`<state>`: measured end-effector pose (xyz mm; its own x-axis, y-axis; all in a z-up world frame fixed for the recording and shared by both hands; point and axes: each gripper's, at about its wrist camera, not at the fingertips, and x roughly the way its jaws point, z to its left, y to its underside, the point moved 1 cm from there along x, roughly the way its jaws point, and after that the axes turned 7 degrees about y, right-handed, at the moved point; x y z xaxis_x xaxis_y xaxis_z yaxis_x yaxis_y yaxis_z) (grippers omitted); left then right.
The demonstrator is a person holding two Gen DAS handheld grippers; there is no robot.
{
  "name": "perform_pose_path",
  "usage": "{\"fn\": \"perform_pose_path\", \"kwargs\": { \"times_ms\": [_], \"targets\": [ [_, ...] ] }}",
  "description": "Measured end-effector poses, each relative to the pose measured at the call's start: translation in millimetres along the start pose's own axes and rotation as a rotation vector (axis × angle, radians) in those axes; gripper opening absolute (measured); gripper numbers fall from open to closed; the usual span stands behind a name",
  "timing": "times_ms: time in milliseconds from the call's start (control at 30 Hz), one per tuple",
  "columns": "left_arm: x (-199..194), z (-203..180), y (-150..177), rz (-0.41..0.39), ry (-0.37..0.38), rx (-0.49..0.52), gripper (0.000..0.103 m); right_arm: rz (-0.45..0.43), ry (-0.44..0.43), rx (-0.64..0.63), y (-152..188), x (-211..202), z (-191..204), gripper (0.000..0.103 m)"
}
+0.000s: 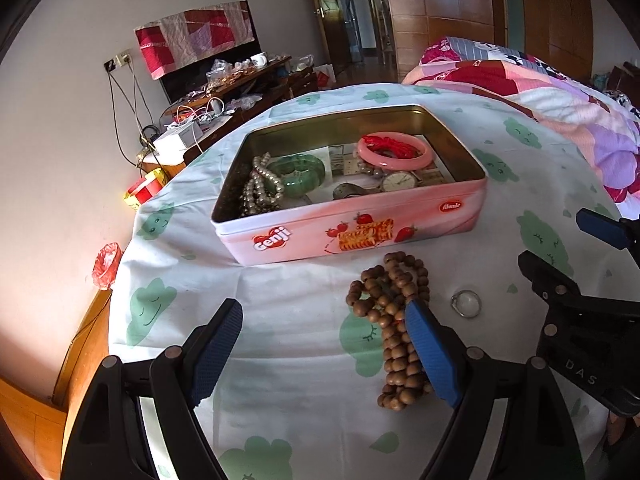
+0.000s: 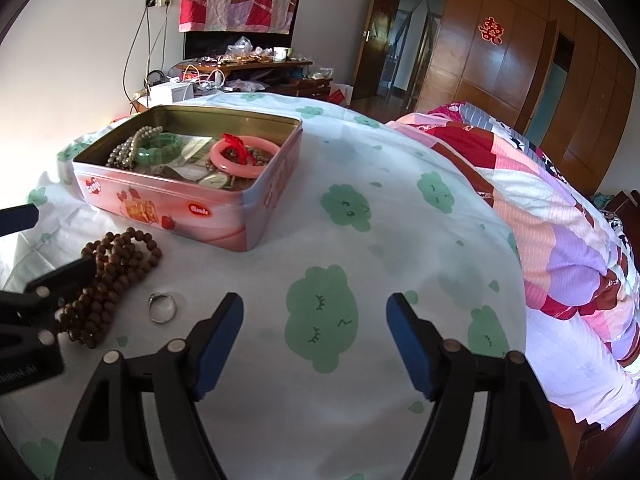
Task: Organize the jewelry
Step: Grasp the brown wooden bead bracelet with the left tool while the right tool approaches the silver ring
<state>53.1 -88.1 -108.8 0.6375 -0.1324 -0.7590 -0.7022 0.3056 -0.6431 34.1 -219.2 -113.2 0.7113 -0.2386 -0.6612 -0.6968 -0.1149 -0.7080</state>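
Wooden beads on sheet; left claw, right claw released, empty.

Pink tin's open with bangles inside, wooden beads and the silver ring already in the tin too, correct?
Not quite. The wooden beads and silver ring lie on the sheet in front of the pink tin, as the left wrist view shows. The tin is open, bangles inside.

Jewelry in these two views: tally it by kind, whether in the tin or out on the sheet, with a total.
Bangles: 2, green and pink, in the tin
Bead strings: 2, pearls in the tin, wooden beads on the sheet
Watches: 1, in the tin
Rings: 1, on the sheet
Total: 6; smaller pieces in the tin are too unclear to count.
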Motion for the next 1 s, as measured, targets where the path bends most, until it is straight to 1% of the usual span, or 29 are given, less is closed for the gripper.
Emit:
{"fn": "perform_pose_path", "kwargs": {
  "times_ms": [100,233,400,600,633,700,733,767,933,1000],
  "targets": [
    [1,3,0,-0.001,-0.02,-0.006,0.084,0.0,0.0,0.0,0,0,0,0.076],
    [-4,4,-1,-0.001,0.003,-0.02,0.084,0.002,0.003,-0.003,0,1,1,0.076],
    [-13,-1,-5,-0.037,0.017,-0.013,0.084,0.002,0.004,-0.004,1,1,1,0.076],
    [-6,-5,-3,-0.01,0.028,-0.004,0.084,0.004,0.004,-0.004,1,1,1,0.076],
    [-4,-7,-2,-0.006,0.026,0.005,0.084,0.004,0.004,-0.006,1,1,1,0.076],
    [2,-9,0,0.012,-0.004,0.03,0.084,0.004,0.006,-0.007,2,1,0,0.076],
    [3,-9,1,0.014,0.004,0.028,0.084,0.004,0.004,-0.006,1,2,1,0.076],
    [4,-7,1,0.013,0.016,0.02,0.084,0.004,0.004,-0.006,1,2,1,0.076],
    [6,14,2,0.008,-0.011,-0.043,0.084,0.005,0.003,-0.007,1,2,1,0.076],
    [7,25,3,0.005,-0.002,-0.073,0.084,0.005,0.002,-0.009,1,2,1,0.076]
  ]
}}
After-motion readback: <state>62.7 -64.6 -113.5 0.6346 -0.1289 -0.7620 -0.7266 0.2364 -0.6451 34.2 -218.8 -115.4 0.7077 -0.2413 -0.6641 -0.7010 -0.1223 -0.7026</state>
